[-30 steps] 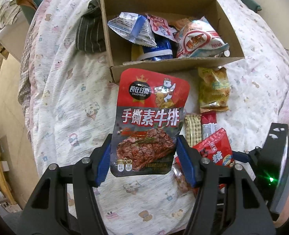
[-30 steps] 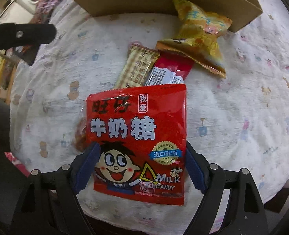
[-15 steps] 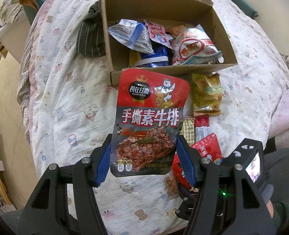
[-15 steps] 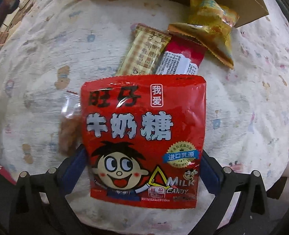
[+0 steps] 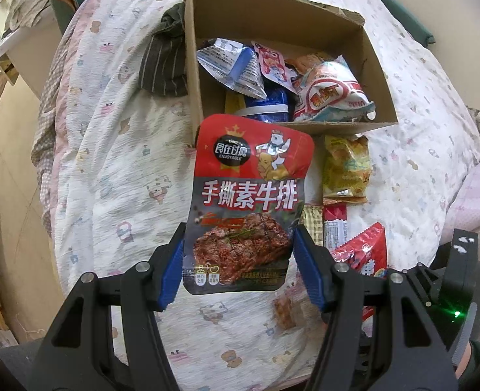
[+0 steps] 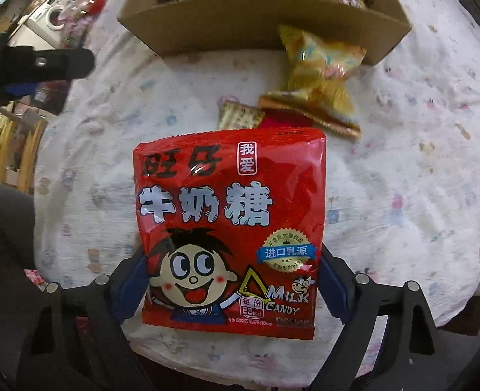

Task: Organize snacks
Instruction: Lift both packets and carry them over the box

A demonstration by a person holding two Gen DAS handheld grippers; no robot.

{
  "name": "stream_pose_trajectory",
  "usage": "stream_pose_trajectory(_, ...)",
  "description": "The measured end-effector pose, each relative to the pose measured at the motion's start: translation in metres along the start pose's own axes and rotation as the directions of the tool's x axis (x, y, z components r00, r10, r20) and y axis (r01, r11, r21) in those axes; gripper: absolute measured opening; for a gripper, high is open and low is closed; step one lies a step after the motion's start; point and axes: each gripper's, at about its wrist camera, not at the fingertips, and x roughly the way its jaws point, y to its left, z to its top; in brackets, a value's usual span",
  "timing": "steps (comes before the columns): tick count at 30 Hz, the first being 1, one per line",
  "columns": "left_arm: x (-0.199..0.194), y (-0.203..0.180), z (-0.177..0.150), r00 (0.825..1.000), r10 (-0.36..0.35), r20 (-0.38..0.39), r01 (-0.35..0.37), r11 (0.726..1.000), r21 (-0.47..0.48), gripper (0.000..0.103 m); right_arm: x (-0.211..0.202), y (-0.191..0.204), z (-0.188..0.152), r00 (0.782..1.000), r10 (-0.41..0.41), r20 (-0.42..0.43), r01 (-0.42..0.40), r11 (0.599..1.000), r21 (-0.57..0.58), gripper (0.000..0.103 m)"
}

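Observation:
My left gripper [image 5: 238,262] is shut on a red and black steak-snack pouch [image 5: 246,195], held upright above the bed in front of a cardboard box [image 5: 292,128] that holds several snack packets. My right gripper [image 6: 232,285] is shut on a red milk candy bag [image 6: 230,224], held above the bed; the bag also shows in the left wrist view [image 5: 365,255]. A yellow snack bag [image 6: 321,81] lies against the box front [image 6: 240,29]. A tan checked bar [image 6: 241,115] and a red packet [image 5: 334,224] lie below it.
The bed has a white patterned sheet [image 5: 116,169]. A dark striped cloth [image 5: 165,65] lies left of the box. A small clear packet with brown pieces [image 5: 285,308] lies near the bed's front edge. The left gripper's finger [image 6: 54,63] shows at the right wrist view's left.
Both grippers have lifted and drawn back a little with their packets. The right gripper now sees the box front and the left gripper's finger again.

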Motion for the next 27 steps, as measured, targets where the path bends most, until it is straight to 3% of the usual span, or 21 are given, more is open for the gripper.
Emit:
stream_pose_trajectory(3, 0.002, -0.002, -0.001, 1.000, 0.005, -0.003, -0.005, 1.000, 0.010, 0.059, 0.005, 0.007, -0.013, 1.000, 0.011, 0.010, -0.011, 1.000, 0.016, 0.091)
stream_pose_trajectory(8, 0.000, 0.000, 0.000, 1.000, 0.011, 0.013, -0.011, 1.000, -0.014, 0.059, -0.005, -0.007, 0.002, 0.997, 0.063, 0.052, -0.066, 0.997, 0.050, 0.091)
stream_pose_trajectory(11, -0.011, 0.002, 0.001, 0.998, -0.031, 0.052, 0.034, 0.998, -0.055, 0.059, -0.015, -0.005, -0.002, 0.993, 0.087, 0.084, -0.092, 0.994, 0.056, 0.091)
stream_pose_trajectory(16, -0.033, -0.011, 0.011, 0.989, -0.012, 0.144, 0.016, 0.999, -0.032, 0.059, -0.025, -0.004, -0.009, 0.983, 0.115, 0.140, -0.124, 0.991, 0.056, 0.091)
stream_pose_trajectory(27, -0.026, -0.012, 0.068, 0.993, 0.032, 0.115, -0.030, 0.999, -0.017, 0.059, -0.010, -0.007, -0.002, 0.963, 0.103, 0.247, -0.126, 0.989, 0.080, 0.091)
